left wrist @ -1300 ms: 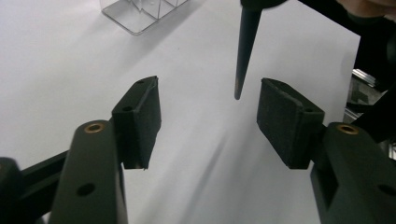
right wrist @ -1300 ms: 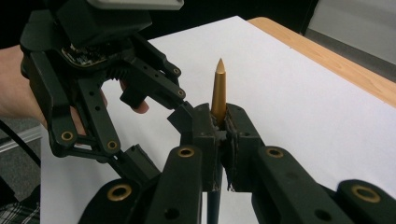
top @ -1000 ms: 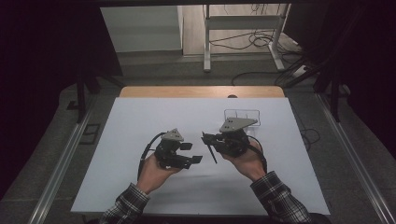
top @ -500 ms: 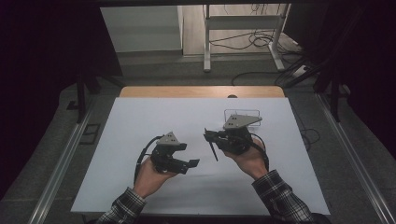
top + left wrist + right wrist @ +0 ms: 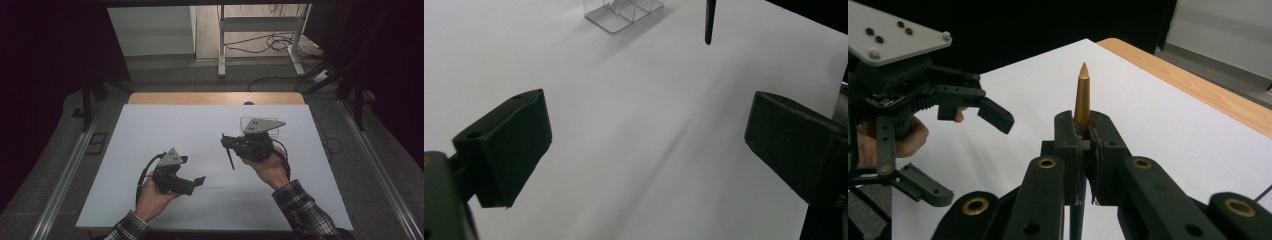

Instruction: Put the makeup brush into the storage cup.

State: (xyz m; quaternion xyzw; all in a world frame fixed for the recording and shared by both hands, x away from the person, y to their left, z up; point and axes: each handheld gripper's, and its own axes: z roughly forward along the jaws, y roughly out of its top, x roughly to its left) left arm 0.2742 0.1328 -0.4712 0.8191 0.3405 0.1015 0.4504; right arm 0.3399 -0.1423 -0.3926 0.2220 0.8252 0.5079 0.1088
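My right gripper (image 5: 228, 143) hovers over the right middle of the white table (image 5: 150, 130), shut on a slim dark pen (image 5: 231, 160). The pen's lower end slants down toward the near side. In the right gripper view the pen's gold pointed end (image 5: 1082, 92) sticks up from between the closed jaws of my right gripper (image 5: 1083, 127). My left gripper (image 5: 194, 183) is held lower left, open and empty. Across the right gripper view my left gripper (image 5: 968, 157) shows spread jaws. In the left gripper view my left gripper (image 5: 649, 145) frames bare white surface, and the pen's dark end (image 5: 709, 25) hangs ahead.
A small clear plastic box (image 5: 624, 11) stands on the table beyond the pen, faintly outlined (image 5: 244, 121) behind the right gripper's grey plate. The table's far wooden edge (image 5: 215, 98) borders a dark floor with cables and a metal stand (image 5: 260, 30).
My left gripper has drawn back toward the near edge and slightly left, still open. The right gripper has hardly shifted and keeps its hold on the pen.
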